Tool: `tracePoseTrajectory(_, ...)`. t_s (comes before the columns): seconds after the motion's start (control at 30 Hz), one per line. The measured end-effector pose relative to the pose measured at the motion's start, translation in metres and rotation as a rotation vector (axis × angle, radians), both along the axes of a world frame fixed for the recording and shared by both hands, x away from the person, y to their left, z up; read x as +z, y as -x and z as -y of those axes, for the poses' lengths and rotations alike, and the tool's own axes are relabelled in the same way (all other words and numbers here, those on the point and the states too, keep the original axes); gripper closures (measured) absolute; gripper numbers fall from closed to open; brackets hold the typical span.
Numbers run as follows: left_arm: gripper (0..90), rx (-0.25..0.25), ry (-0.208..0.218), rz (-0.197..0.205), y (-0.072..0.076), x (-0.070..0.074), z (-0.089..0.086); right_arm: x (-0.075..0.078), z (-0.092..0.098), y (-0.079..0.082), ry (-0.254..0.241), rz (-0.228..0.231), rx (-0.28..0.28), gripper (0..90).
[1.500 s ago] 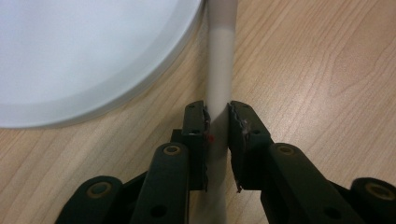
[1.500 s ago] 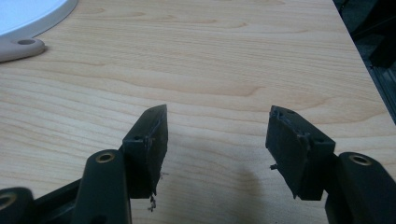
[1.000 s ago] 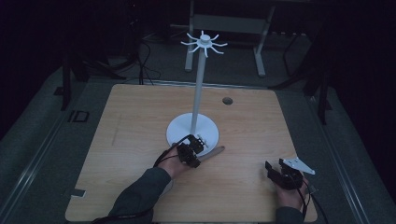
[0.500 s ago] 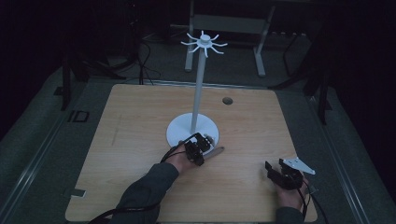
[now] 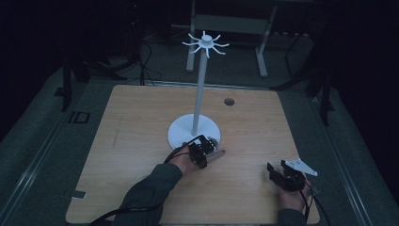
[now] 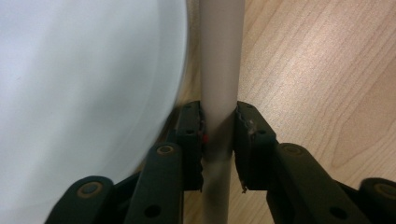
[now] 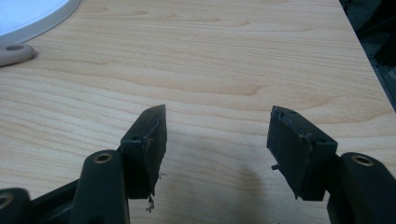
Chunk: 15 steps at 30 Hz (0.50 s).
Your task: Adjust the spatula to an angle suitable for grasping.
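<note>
Now the left gripper (image 6: 218, 140) is clenched on a beige handle (image 6: 219, 70), one black jaw pressed against each side of it. That beige handle lies flat on the wooden bench (image 5: 136, 141), touching or just beside the front rim of the round white stand base (image 5: 181, 134), near the middle of the bench and a little toward its front edge. In the left gripper view its long axis runs straight away from the jaws, alongside the curved edge of the base. In the right gripper view its rounded tip (image 7: 14, 52), with a small hole in it, points toward the right side of the bench.

From the base a white pole (image 5: 201, 89) stands upright, topped by a ring of short hooks (image 5: 205, 43).

Over near the front right corner, the right gripper (image 7: 217, 140) hangs released, jaws spread wide over bare wood, well apart from the handle.

No brand, label or writing can be read on the handle or the stand.
</note>
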State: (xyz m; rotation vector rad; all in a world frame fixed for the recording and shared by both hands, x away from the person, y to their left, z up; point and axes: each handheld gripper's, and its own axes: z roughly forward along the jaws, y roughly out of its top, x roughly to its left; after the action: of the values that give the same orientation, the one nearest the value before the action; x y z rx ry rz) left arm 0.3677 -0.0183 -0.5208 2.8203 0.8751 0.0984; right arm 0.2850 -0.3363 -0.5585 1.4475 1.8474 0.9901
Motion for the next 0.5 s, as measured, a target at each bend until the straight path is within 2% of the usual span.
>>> tracePoseTrajectory(0.23, 75.3, -0.011, -0.013, 0.002, -0.0002, 0.0003, 0.0011, 0.0000, 0.0001, 0.0001, -0.001, -0.003, 0.003, 37.4)
tracePoseTrajectory(0.5, 75.6, -0.011, 0.008, 0.023, 0.0010, 0.0014, -0.0026, 0.0000, 0.0004, -0.0004, -0.006, -0.008, 0.000, 37.4)
